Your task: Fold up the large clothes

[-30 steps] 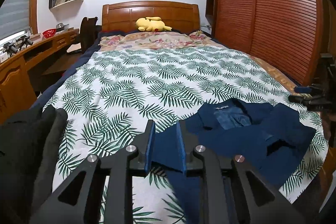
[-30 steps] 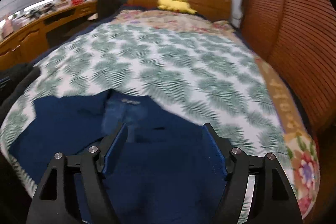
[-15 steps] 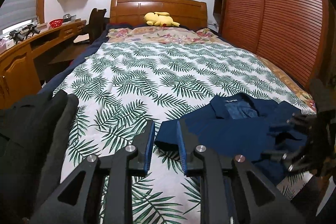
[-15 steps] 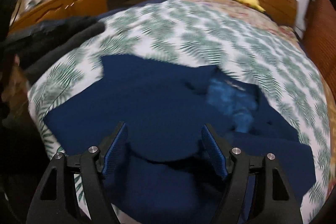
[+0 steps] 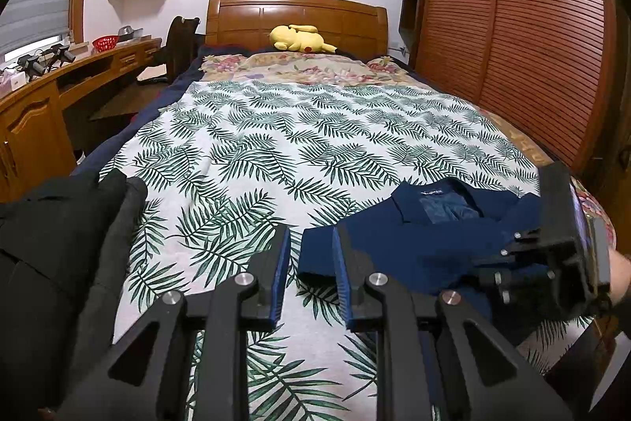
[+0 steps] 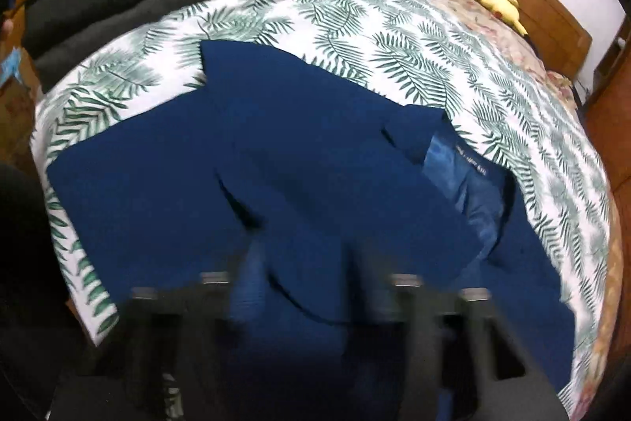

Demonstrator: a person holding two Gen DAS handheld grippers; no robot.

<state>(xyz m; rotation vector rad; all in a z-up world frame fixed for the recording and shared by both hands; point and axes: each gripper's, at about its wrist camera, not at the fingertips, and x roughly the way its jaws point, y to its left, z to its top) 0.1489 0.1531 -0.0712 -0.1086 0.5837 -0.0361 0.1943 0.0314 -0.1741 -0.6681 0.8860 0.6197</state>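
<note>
Sleeve cuff [image 5: 315, 255] now just beyond left gripper [image 5: 311, 277].

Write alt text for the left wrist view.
The left gripper, fingers slightly apart and empty, hovers above a palm-leaf bedspread beside a navy jacket. The right gripper reaches in over the jacket; dark clothes lie left.

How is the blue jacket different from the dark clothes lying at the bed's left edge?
The blue jacket is spread flat across the bedspread, collar and lining showing; the dark clothes are heaped in a pile. The jacket is bright navy; the pile is black and grey. Both lie near the foot of the bed.
</note>
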